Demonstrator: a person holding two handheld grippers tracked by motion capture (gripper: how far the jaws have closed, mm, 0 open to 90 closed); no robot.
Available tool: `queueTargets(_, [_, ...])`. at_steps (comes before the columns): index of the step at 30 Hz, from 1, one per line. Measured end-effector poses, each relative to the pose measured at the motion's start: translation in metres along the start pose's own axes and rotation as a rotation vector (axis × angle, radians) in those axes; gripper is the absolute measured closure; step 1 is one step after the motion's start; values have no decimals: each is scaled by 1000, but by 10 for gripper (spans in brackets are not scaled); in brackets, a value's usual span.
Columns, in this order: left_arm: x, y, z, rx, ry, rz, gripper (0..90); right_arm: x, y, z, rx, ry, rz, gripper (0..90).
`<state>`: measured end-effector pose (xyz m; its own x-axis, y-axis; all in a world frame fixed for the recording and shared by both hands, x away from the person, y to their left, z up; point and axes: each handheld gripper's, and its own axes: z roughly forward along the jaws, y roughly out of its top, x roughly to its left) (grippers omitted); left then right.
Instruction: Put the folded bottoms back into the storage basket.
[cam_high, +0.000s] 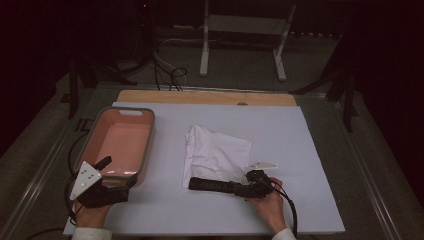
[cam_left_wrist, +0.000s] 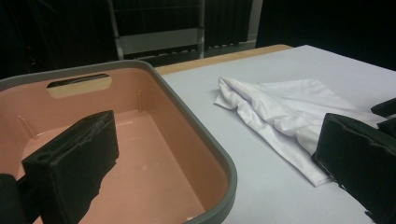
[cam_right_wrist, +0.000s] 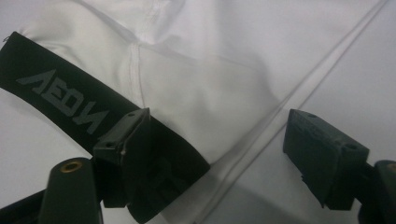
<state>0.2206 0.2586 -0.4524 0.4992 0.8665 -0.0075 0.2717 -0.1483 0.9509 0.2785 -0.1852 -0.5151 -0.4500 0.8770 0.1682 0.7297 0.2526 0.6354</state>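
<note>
- A white, thin, crumpled garment with a black elastic waistband (cam_high: 216, 155) lies near the middle of the pale grey table sheet (cam_high: 300, 135), just to the right of the basin.
- The fabric is folded over itself in soft creases; a stitched seam runs down it in the right gripper view (cam_right_wrist: 135, 70), and one edge forms a long straight fold.
- The waistband (cam_right_wrist: 70, 105) is a broad, flat black strip along the near edge of the cloth, with grey block lettering printed on it.
- The right gripper (cam_high: 257, 186) lies low on the sheet at the right end of that band. Its jaws stand fairly wide; one jaw sits over the end of the band, the other is out on the bare sheet, and the pads are not pressing on anything.
- The left gripper (cam_high: 102, 192) rests at the near corner of the salmon-pink plastic basin with a grey rim (cam_high: 145, 145), jaws spread wide, with nothing between them.
- The basin's inside is bare pink in the left gripper view (cam_left_wrist: 154, 154).
</note>
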Motion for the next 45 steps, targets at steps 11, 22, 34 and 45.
queueTargets(11, [-2, 0, 1, 5, 0, 1, 3, 4, 0, -2, 17, 46, 16, 508])
queueTargets(22, [-4, -1, 3, 14, 3, 12, 3, 0, 10, -1, 93, 102, 128, 716])
queueTargets(34, [-3, 0, 2, 11, 9, 13, 3, -15, 15, -12, 123, 69, 130, 777])
queueTargets(45, [-4, 0, 3, 15, 5, 16, 3, -12, 9, -13, 118, 19, 105, 591])
